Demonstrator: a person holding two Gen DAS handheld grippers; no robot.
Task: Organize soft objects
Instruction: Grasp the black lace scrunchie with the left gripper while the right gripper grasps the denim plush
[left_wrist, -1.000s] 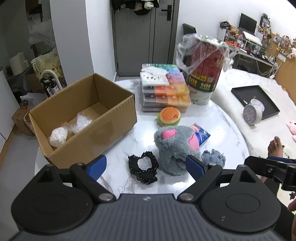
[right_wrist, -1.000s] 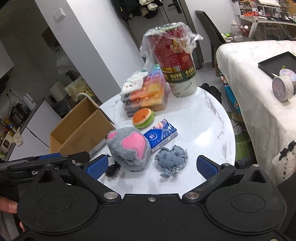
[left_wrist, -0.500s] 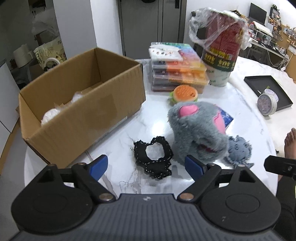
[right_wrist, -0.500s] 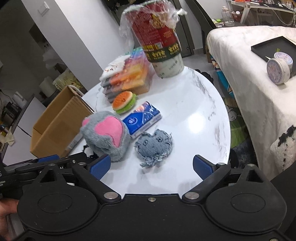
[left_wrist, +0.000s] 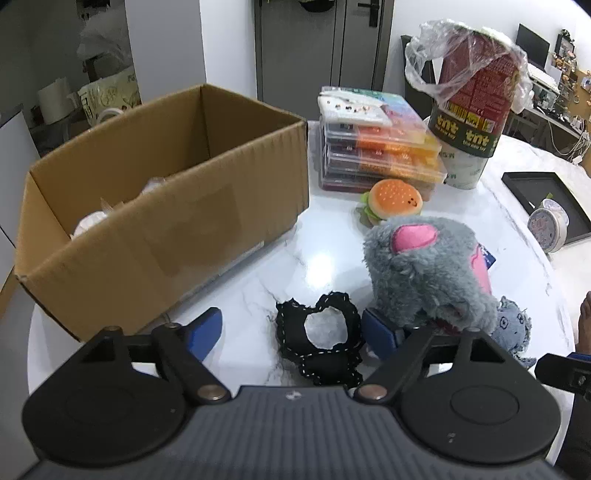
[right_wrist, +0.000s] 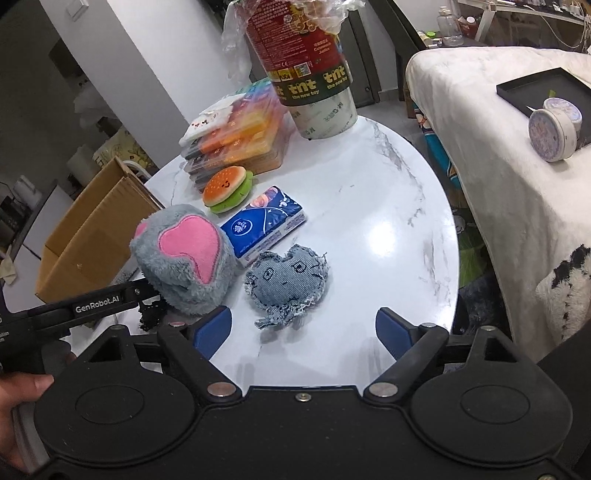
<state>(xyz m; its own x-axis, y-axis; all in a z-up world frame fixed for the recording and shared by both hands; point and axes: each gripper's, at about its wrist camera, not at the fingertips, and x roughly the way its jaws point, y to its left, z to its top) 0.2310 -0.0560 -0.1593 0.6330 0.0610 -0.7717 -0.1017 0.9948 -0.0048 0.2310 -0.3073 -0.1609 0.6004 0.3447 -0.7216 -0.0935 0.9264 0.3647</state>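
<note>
A black lace scrunchie (left_wrist: 318, 341) lies on the white marble table (left_wrist: 325, 254), between the open fingers of my left gripper (left_wrist: 293, 334). A grey plush with pink ears (left_wrist: 428, 273) stands just right of it, against the right finger; it also shows in the right wrist view (right_wrist: 184, 258). A denim plush (right_wrist: 286, 282) lies in front of my open, empty right gripper (right_wrist: 303, 326). A burger plush (left_wrist: 395, 201) sits farther back. An open cardboard box (left_wrist: 162, 221) holding white soft items stands at left.
A blue tissue pack (right_wrist: 264, 225) lies beside the grey plush. Stacked bead cases (left_wrist: 376, 147) and a tall red tub in plastic wrap (left_wrist: 472, 107) stand at the back. A bed with a black tray (right_wrist: 535, 92) is to the right of the table.
My left gripper has moved forward and down, so the scrunchie now lies between its fingers. My right gripper has closed in on the denim plush. Both stay open.
</note>
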